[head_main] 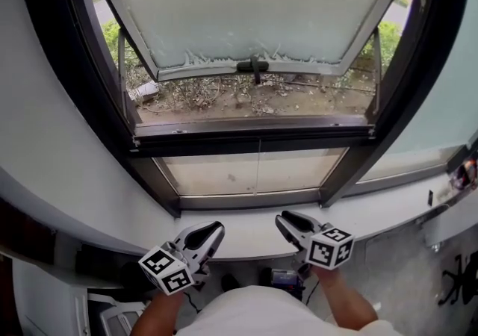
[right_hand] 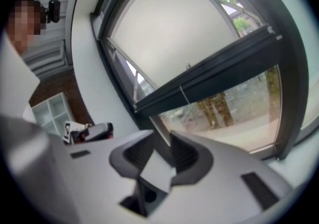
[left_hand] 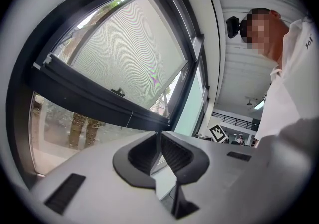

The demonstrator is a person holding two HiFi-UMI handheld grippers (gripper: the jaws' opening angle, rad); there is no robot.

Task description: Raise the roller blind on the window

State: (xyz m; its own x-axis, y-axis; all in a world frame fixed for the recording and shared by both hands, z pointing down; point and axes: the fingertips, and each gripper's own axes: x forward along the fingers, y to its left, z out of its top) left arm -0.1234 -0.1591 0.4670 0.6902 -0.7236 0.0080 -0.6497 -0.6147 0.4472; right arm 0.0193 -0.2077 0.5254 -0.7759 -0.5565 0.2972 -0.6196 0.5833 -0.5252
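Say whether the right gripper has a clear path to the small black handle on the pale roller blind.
Probably yes: the right gripper, jaws apart and empty, hovers over the white sill, and nothing shows between it and the small black handle.

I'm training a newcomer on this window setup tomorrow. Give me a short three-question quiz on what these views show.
1. Pick one: the left tongs are A) shut and empty, B) wide open, C) shut on a cloth.
2. Fill in: the black handle sits at the ___ of the white pane's bottom rail.
3. True or false: the right tongs are gripping the handle.
Key: 1 A. 2 middle. 3 false; they are open and empty, down by the sill.
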